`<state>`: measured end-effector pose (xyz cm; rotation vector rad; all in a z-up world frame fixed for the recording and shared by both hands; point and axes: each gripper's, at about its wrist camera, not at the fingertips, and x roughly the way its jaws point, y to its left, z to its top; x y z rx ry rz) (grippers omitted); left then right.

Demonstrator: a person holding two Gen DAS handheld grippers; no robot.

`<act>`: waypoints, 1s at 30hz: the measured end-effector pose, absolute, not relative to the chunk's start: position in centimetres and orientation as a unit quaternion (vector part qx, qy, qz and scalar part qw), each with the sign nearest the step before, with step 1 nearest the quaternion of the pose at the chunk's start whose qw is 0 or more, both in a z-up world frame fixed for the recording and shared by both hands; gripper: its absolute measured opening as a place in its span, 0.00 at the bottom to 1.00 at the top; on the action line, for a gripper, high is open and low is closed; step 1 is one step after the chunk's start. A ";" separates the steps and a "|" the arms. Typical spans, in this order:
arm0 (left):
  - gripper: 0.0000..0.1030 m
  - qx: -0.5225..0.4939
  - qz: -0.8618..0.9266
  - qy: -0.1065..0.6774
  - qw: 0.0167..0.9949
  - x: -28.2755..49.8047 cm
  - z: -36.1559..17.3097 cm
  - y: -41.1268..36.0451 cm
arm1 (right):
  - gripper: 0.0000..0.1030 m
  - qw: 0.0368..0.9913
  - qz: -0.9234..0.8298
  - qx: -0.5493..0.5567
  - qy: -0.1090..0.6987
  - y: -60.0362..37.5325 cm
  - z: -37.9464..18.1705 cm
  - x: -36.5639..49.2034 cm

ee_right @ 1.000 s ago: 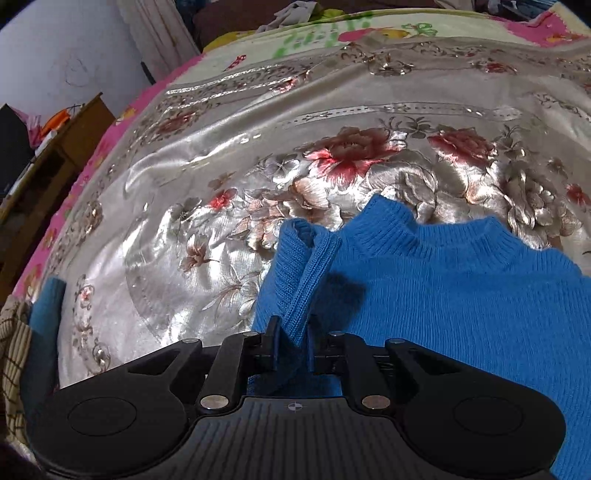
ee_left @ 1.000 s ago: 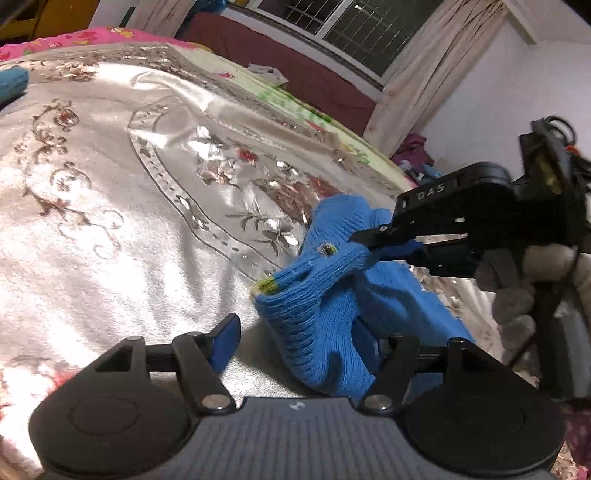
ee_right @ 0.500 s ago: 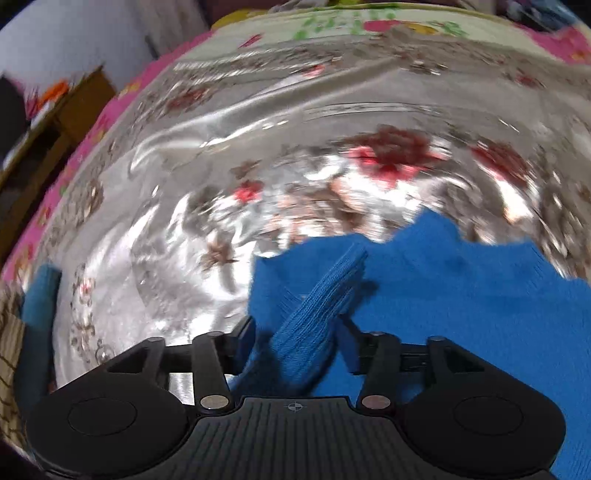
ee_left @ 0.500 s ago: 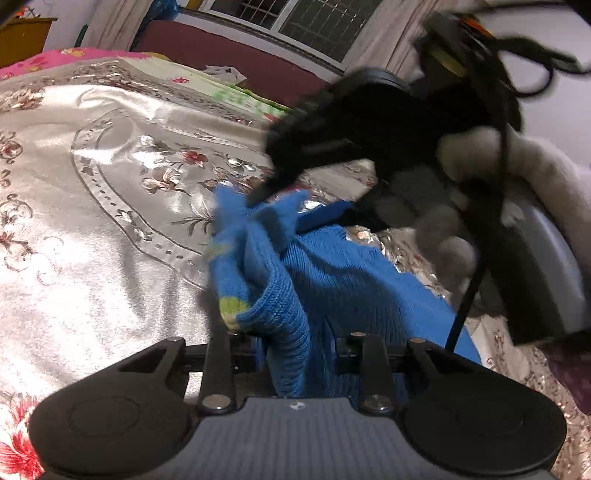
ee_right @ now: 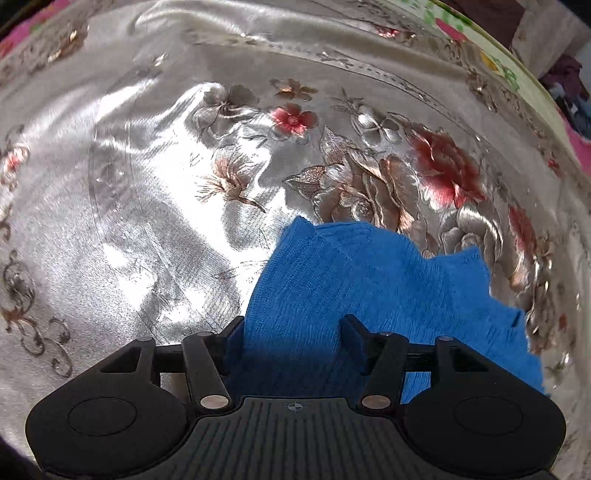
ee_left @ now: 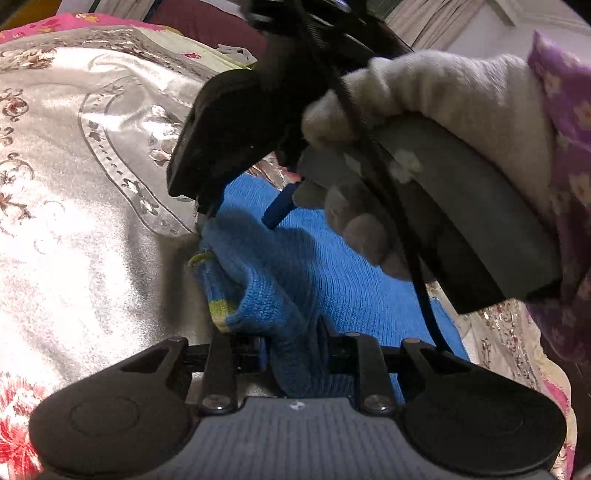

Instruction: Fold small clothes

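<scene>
Left gripper (ee_left: 295, 350) has just closed, pinching the sweater (ee_left: 314, 273) cuff; right gripper (ee_right: 291, 339) let go, jaws spread, now overhead at 12 o'clock.

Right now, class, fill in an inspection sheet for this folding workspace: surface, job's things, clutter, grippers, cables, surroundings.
Surface: shiny floral bedspread, creased.
Job's things: blue knit sweater lying on it, one bunched part lifted.
Clutter: nothing seen.
Grippers: left gripper shut on the sweater's bunched part; right gripper open over the sweater after just opening, held by a gloved hand.
Cables: black cable hanging from the right gripper.
Surroundings: curtain, pink floral sheet.
</scene>
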<state>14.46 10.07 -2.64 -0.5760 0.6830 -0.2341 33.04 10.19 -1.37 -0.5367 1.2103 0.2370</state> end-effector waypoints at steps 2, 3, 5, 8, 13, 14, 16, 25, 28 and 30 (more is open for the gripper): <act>0.28 -0.279 -0.112 0.331 0.894 14.5 -2.7 10.2 | 0.38 0.780 0.114 -0.262 0.556 10.7 -1.7 33.1; 0.28 -0.279 -0.113 0.331 0.895 14.4 -2.6 10.2 | 0.31 0.779 0.113 -0.268 0.556 10.8 -1.9 33.1; 0.28 -0.274 -0.112 0.330 0.896 14.3 -2.6 10.2 | 0.19 0.779 0.113 -0.269 0.554 10.4 -1.7 33.2; 0.24 -0.268 -0.115 0.326 0.899 13.8 -2.4 10.2 | 0.13 0.790 0.123 -0.228 0.555 8.7 -0.4 33.4; 0.19 -0.265 -0.125 0.316 0.902 13.1 -1.5 9.9 | 0.12 0.819 0.155 -0.154 0.530 4.7 3.3 32.5; 0.19 -0.266 -0.127 0.312 0.903 12.9 -1.1 9.8 | 0.12 0.826 0.162 -0.139 0.522 3.8 4.1 32.3; 0.19 -0.264 -0.133 0.304 0.906 12.7 -0.1 9.2 | 0.12 0.836 0.169 -0.109 0.510 1.9 5.6 32.0; 0.19 -0.205 -0.207 0.295 0.910 14.2 4.3 1.0 | 0.12 0.873 0.166 0.028 0.457 -12.1 10.7 30.4; 0.19 -0.175 -0.232 0.299 0.909 15.5 5.0 -3.6 | 0.12 0.881 0.141 0.066 0.447 -17.7 10.3 30.4; 0.19 -0.147 -0.247 0.307 0.907 15.8 4.8 -6.4 | 0.12 0.881 0.125 0.093 0.447 -20.8 9.5 30.1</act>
